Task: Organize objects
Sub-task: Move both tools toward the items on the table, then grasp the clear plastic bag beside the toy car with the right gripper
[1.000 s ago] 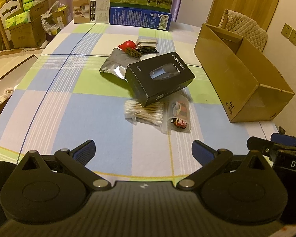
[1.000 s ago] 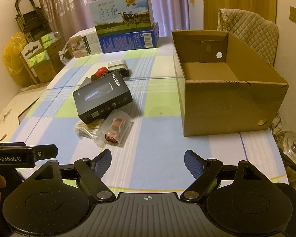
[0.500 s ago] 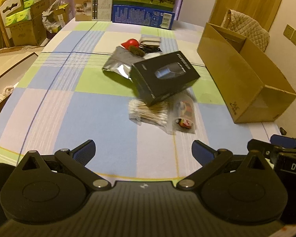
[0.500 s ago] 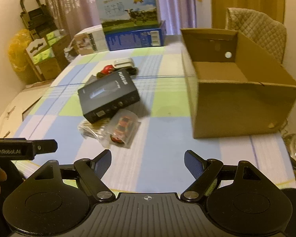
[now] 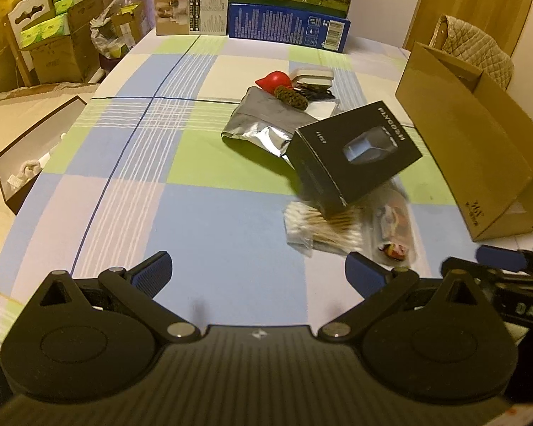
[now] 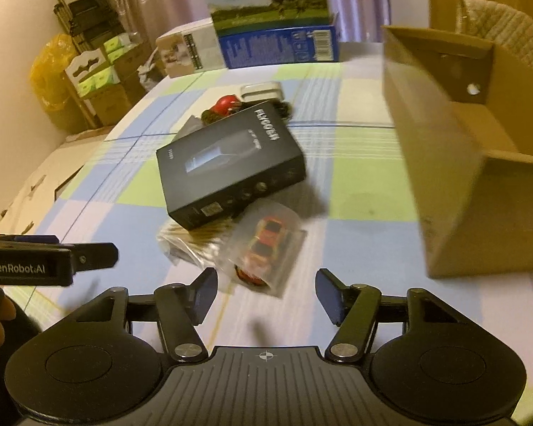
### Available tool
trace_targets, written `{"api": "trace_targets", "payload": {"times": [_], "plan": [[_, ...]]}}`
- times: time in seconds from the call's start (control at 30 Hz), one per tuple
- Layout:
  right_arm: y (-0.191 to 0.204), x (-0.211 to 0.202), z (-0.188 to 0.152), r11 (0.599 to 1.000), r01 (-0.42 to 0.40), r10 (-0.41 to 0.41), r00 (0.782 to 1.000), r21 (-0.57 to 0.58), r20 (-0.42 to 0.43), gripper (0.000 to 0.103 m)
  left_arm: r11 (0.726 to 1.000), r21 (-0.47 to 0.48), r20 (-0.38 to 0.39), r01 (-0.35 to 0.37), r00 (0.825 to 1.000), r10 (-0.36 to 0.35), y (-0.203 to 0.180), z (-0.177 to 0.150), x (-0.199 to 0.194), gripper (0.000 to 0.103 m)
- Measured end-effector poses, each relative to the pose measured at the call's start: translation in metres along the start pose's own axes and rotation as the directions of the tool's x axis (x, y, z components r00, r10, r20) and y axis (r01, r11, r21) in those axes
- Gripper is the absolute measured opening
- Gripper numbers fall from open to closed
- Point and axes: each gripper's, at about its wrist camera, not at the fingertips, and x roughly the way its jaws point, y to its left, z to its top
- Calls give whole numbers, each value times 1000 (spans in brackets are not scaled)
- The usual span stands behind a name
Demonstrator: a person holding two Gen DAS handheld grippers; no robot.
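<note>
A black product box [image 5: 355,149] [image 6: 231,161] lies tilted on a bag of cotton swabs [image 5: 319,229] [image 6: 184,243] and next to a bagged red toy car [image 5: 392,234] [image 6: 263,252]. Behind lie a silver pouch [image 5: 263,120], a red object [image 5: 273,80] [image 6: 224,103], a dark knitted piece [image 5: 289,96] and a white case [image 5: 312,74] [image 6: 261,90]. An open cardboard box [image 5: 472,135] [image 6: 455,163] stands on the right. My left gripper [image 5: 257,271] is open and empty, short of the pile. My right gripper [image 6: 266,293] is open, just short of the toy car bag.
Milk cartons [image 5: 289,1] [image 6: 270,25] and a beige box [image 5: 192,9] stand at the table's far edge. A padded chair [image 5: 476,49] is behind the cardboard box. Boxes and bags [image 5: 53,32] crowd the floor on the left. The checked tablecloth [image 5: 131,163] covers the table.
Both grippers have moved forward toward the pile. The right one has come close to the toy car bag. Both stay open.
</note>
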Motion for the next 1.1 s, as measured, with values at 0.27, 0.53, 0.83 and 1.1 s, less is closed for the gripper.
{"api": "trace_targets", "payload": {"times": [0.27, 0.53, 0.83, 1.1], "plan": [[1, 46, 18, 999, 10, -9, 1000, 45, -25, 57, 1000, -11, -27, 13, 1000, -13, 9, 11, 24, 102], [-10, 60, 26, 995, 1, 5, 998, 104, -55, 57, 999, -3, -47, 36, 998, -36, 8, 13, 36, 102], [-18, 72, 42, 992, 12, 2, 994, 125, -106, 51, 999, -18, -63, 50, 997, -51, 7, 12, 45, 102], [-26, 47, 27, 995, 58, -60, 998, 84, 30, 48, 998, -25, -54, 49, 997, -51, 9, 13, 45, 102]]}}
